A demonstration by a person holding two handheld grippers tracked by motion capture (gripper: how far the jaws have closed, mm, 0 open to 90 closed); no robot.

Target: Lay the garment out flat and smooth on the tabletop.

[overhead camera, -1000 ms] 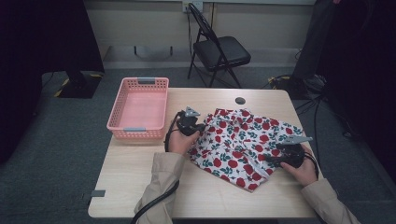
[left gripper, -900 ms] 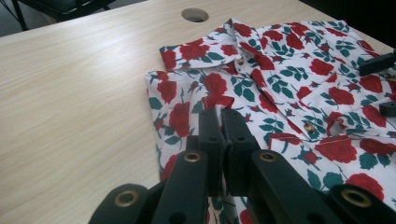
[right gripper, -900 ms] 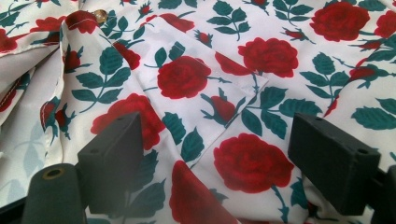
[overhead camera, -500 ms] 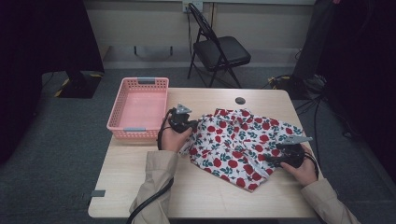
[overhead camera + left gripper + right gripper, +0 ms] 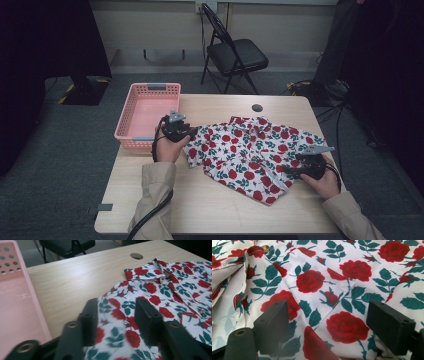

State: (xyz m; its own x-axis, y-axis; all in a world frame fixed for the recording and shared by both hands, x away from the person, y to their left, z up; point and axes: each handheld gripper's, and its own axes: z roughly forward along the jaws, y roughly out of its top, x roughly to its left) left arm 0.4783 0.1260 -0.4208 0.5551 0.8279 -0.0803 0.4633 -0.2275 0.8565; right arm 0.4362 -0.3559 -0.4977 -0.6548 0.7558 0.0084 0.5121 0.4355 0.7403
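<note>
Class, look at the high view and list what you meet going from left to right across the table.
Pink basket → left tool → rose-print shirt → right tool.

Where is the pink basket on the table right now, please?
In the high view, the pink basket sits at the table's far-left corner, just left of the left gripper.

No legible text (anywhere here)
</note>
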